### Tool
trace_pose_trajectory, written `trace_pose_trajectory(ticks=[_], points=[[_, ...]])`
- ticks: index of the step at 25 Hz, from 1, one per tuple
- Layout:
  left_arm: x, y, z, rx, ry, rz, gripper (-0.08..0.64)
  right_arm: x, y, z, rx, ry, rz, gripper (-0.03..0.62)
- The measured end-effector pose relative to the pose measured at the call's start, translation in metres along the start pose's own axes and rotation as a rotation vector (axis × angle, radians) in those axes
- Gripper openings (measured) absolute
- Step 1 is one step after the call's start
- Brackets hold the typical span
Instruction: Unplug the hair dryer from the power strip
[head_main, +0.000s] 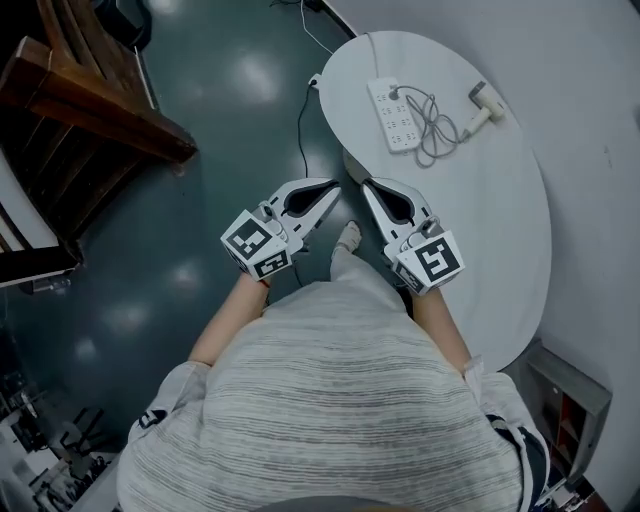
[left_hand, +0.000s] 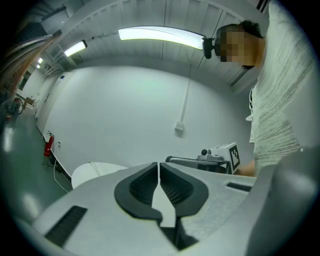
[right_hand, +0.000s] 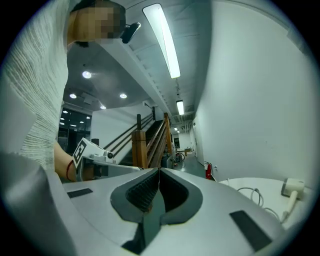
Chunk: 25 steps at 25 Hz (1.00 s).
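A white power strip (head_main: 393, 113) lies on the far part of the white oval table (head_main: 500, 230). Beside it to the right lies a small white hair dryer (head_main: 484, 108), whose grey cord (head_main: 435, 125) coils between them and runs into the strip. My left gripper (head_main: 335, 187) and right gripper (head_main: 366, 184) are held side by side in front of my body, short of the table's near edge. Both are shut and empty. In the right gripper view the hair dryer (right_hand: 292, 192) and cord (right_hand: 252, 196) show at the far right, well clear of that gripper (right_hand: 159, 171). The left gripper (left_hand: 159, 165) faces a bare white wall.
A wooden staircase (head_main: 90, 100) rises at the upper left. A black cable (head_main: 300, 130) runs over the dark glossy floor towards the table's left edge. A white wall borders the table on the right. My foot (head_main: 348, 236) shows between the grippers.
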<state>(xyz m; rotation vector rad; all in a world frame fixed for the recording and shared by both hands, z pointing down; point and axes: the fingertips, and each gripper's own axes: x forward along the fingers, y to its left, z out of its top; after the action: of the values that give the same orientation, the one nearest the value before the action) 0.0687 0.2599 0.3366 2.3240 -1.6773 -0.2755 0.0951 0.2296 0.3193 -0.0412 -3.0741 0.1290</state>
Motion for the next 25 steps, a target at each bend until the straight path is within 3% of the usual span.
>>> trace_pose_trajectory(ticks=[7,15,25], points=[[0.073,0.05,0.007,-0.01,0.046,-0.038,0.008,0.025,-0.081,-0.001,0.003,0.041,-0.036,0.026],[0.121,0.068,0.014,0.033,0.113,-0.103,0.008,0.031,-0.131,0.001,0.007,0.055,-0.089,0.026],[0.167,0.104,0.013,0.094,0.227,-0.295,0.008,0.041,-0.179,-0.002,0.029,0.09,-0.23,0.028]])
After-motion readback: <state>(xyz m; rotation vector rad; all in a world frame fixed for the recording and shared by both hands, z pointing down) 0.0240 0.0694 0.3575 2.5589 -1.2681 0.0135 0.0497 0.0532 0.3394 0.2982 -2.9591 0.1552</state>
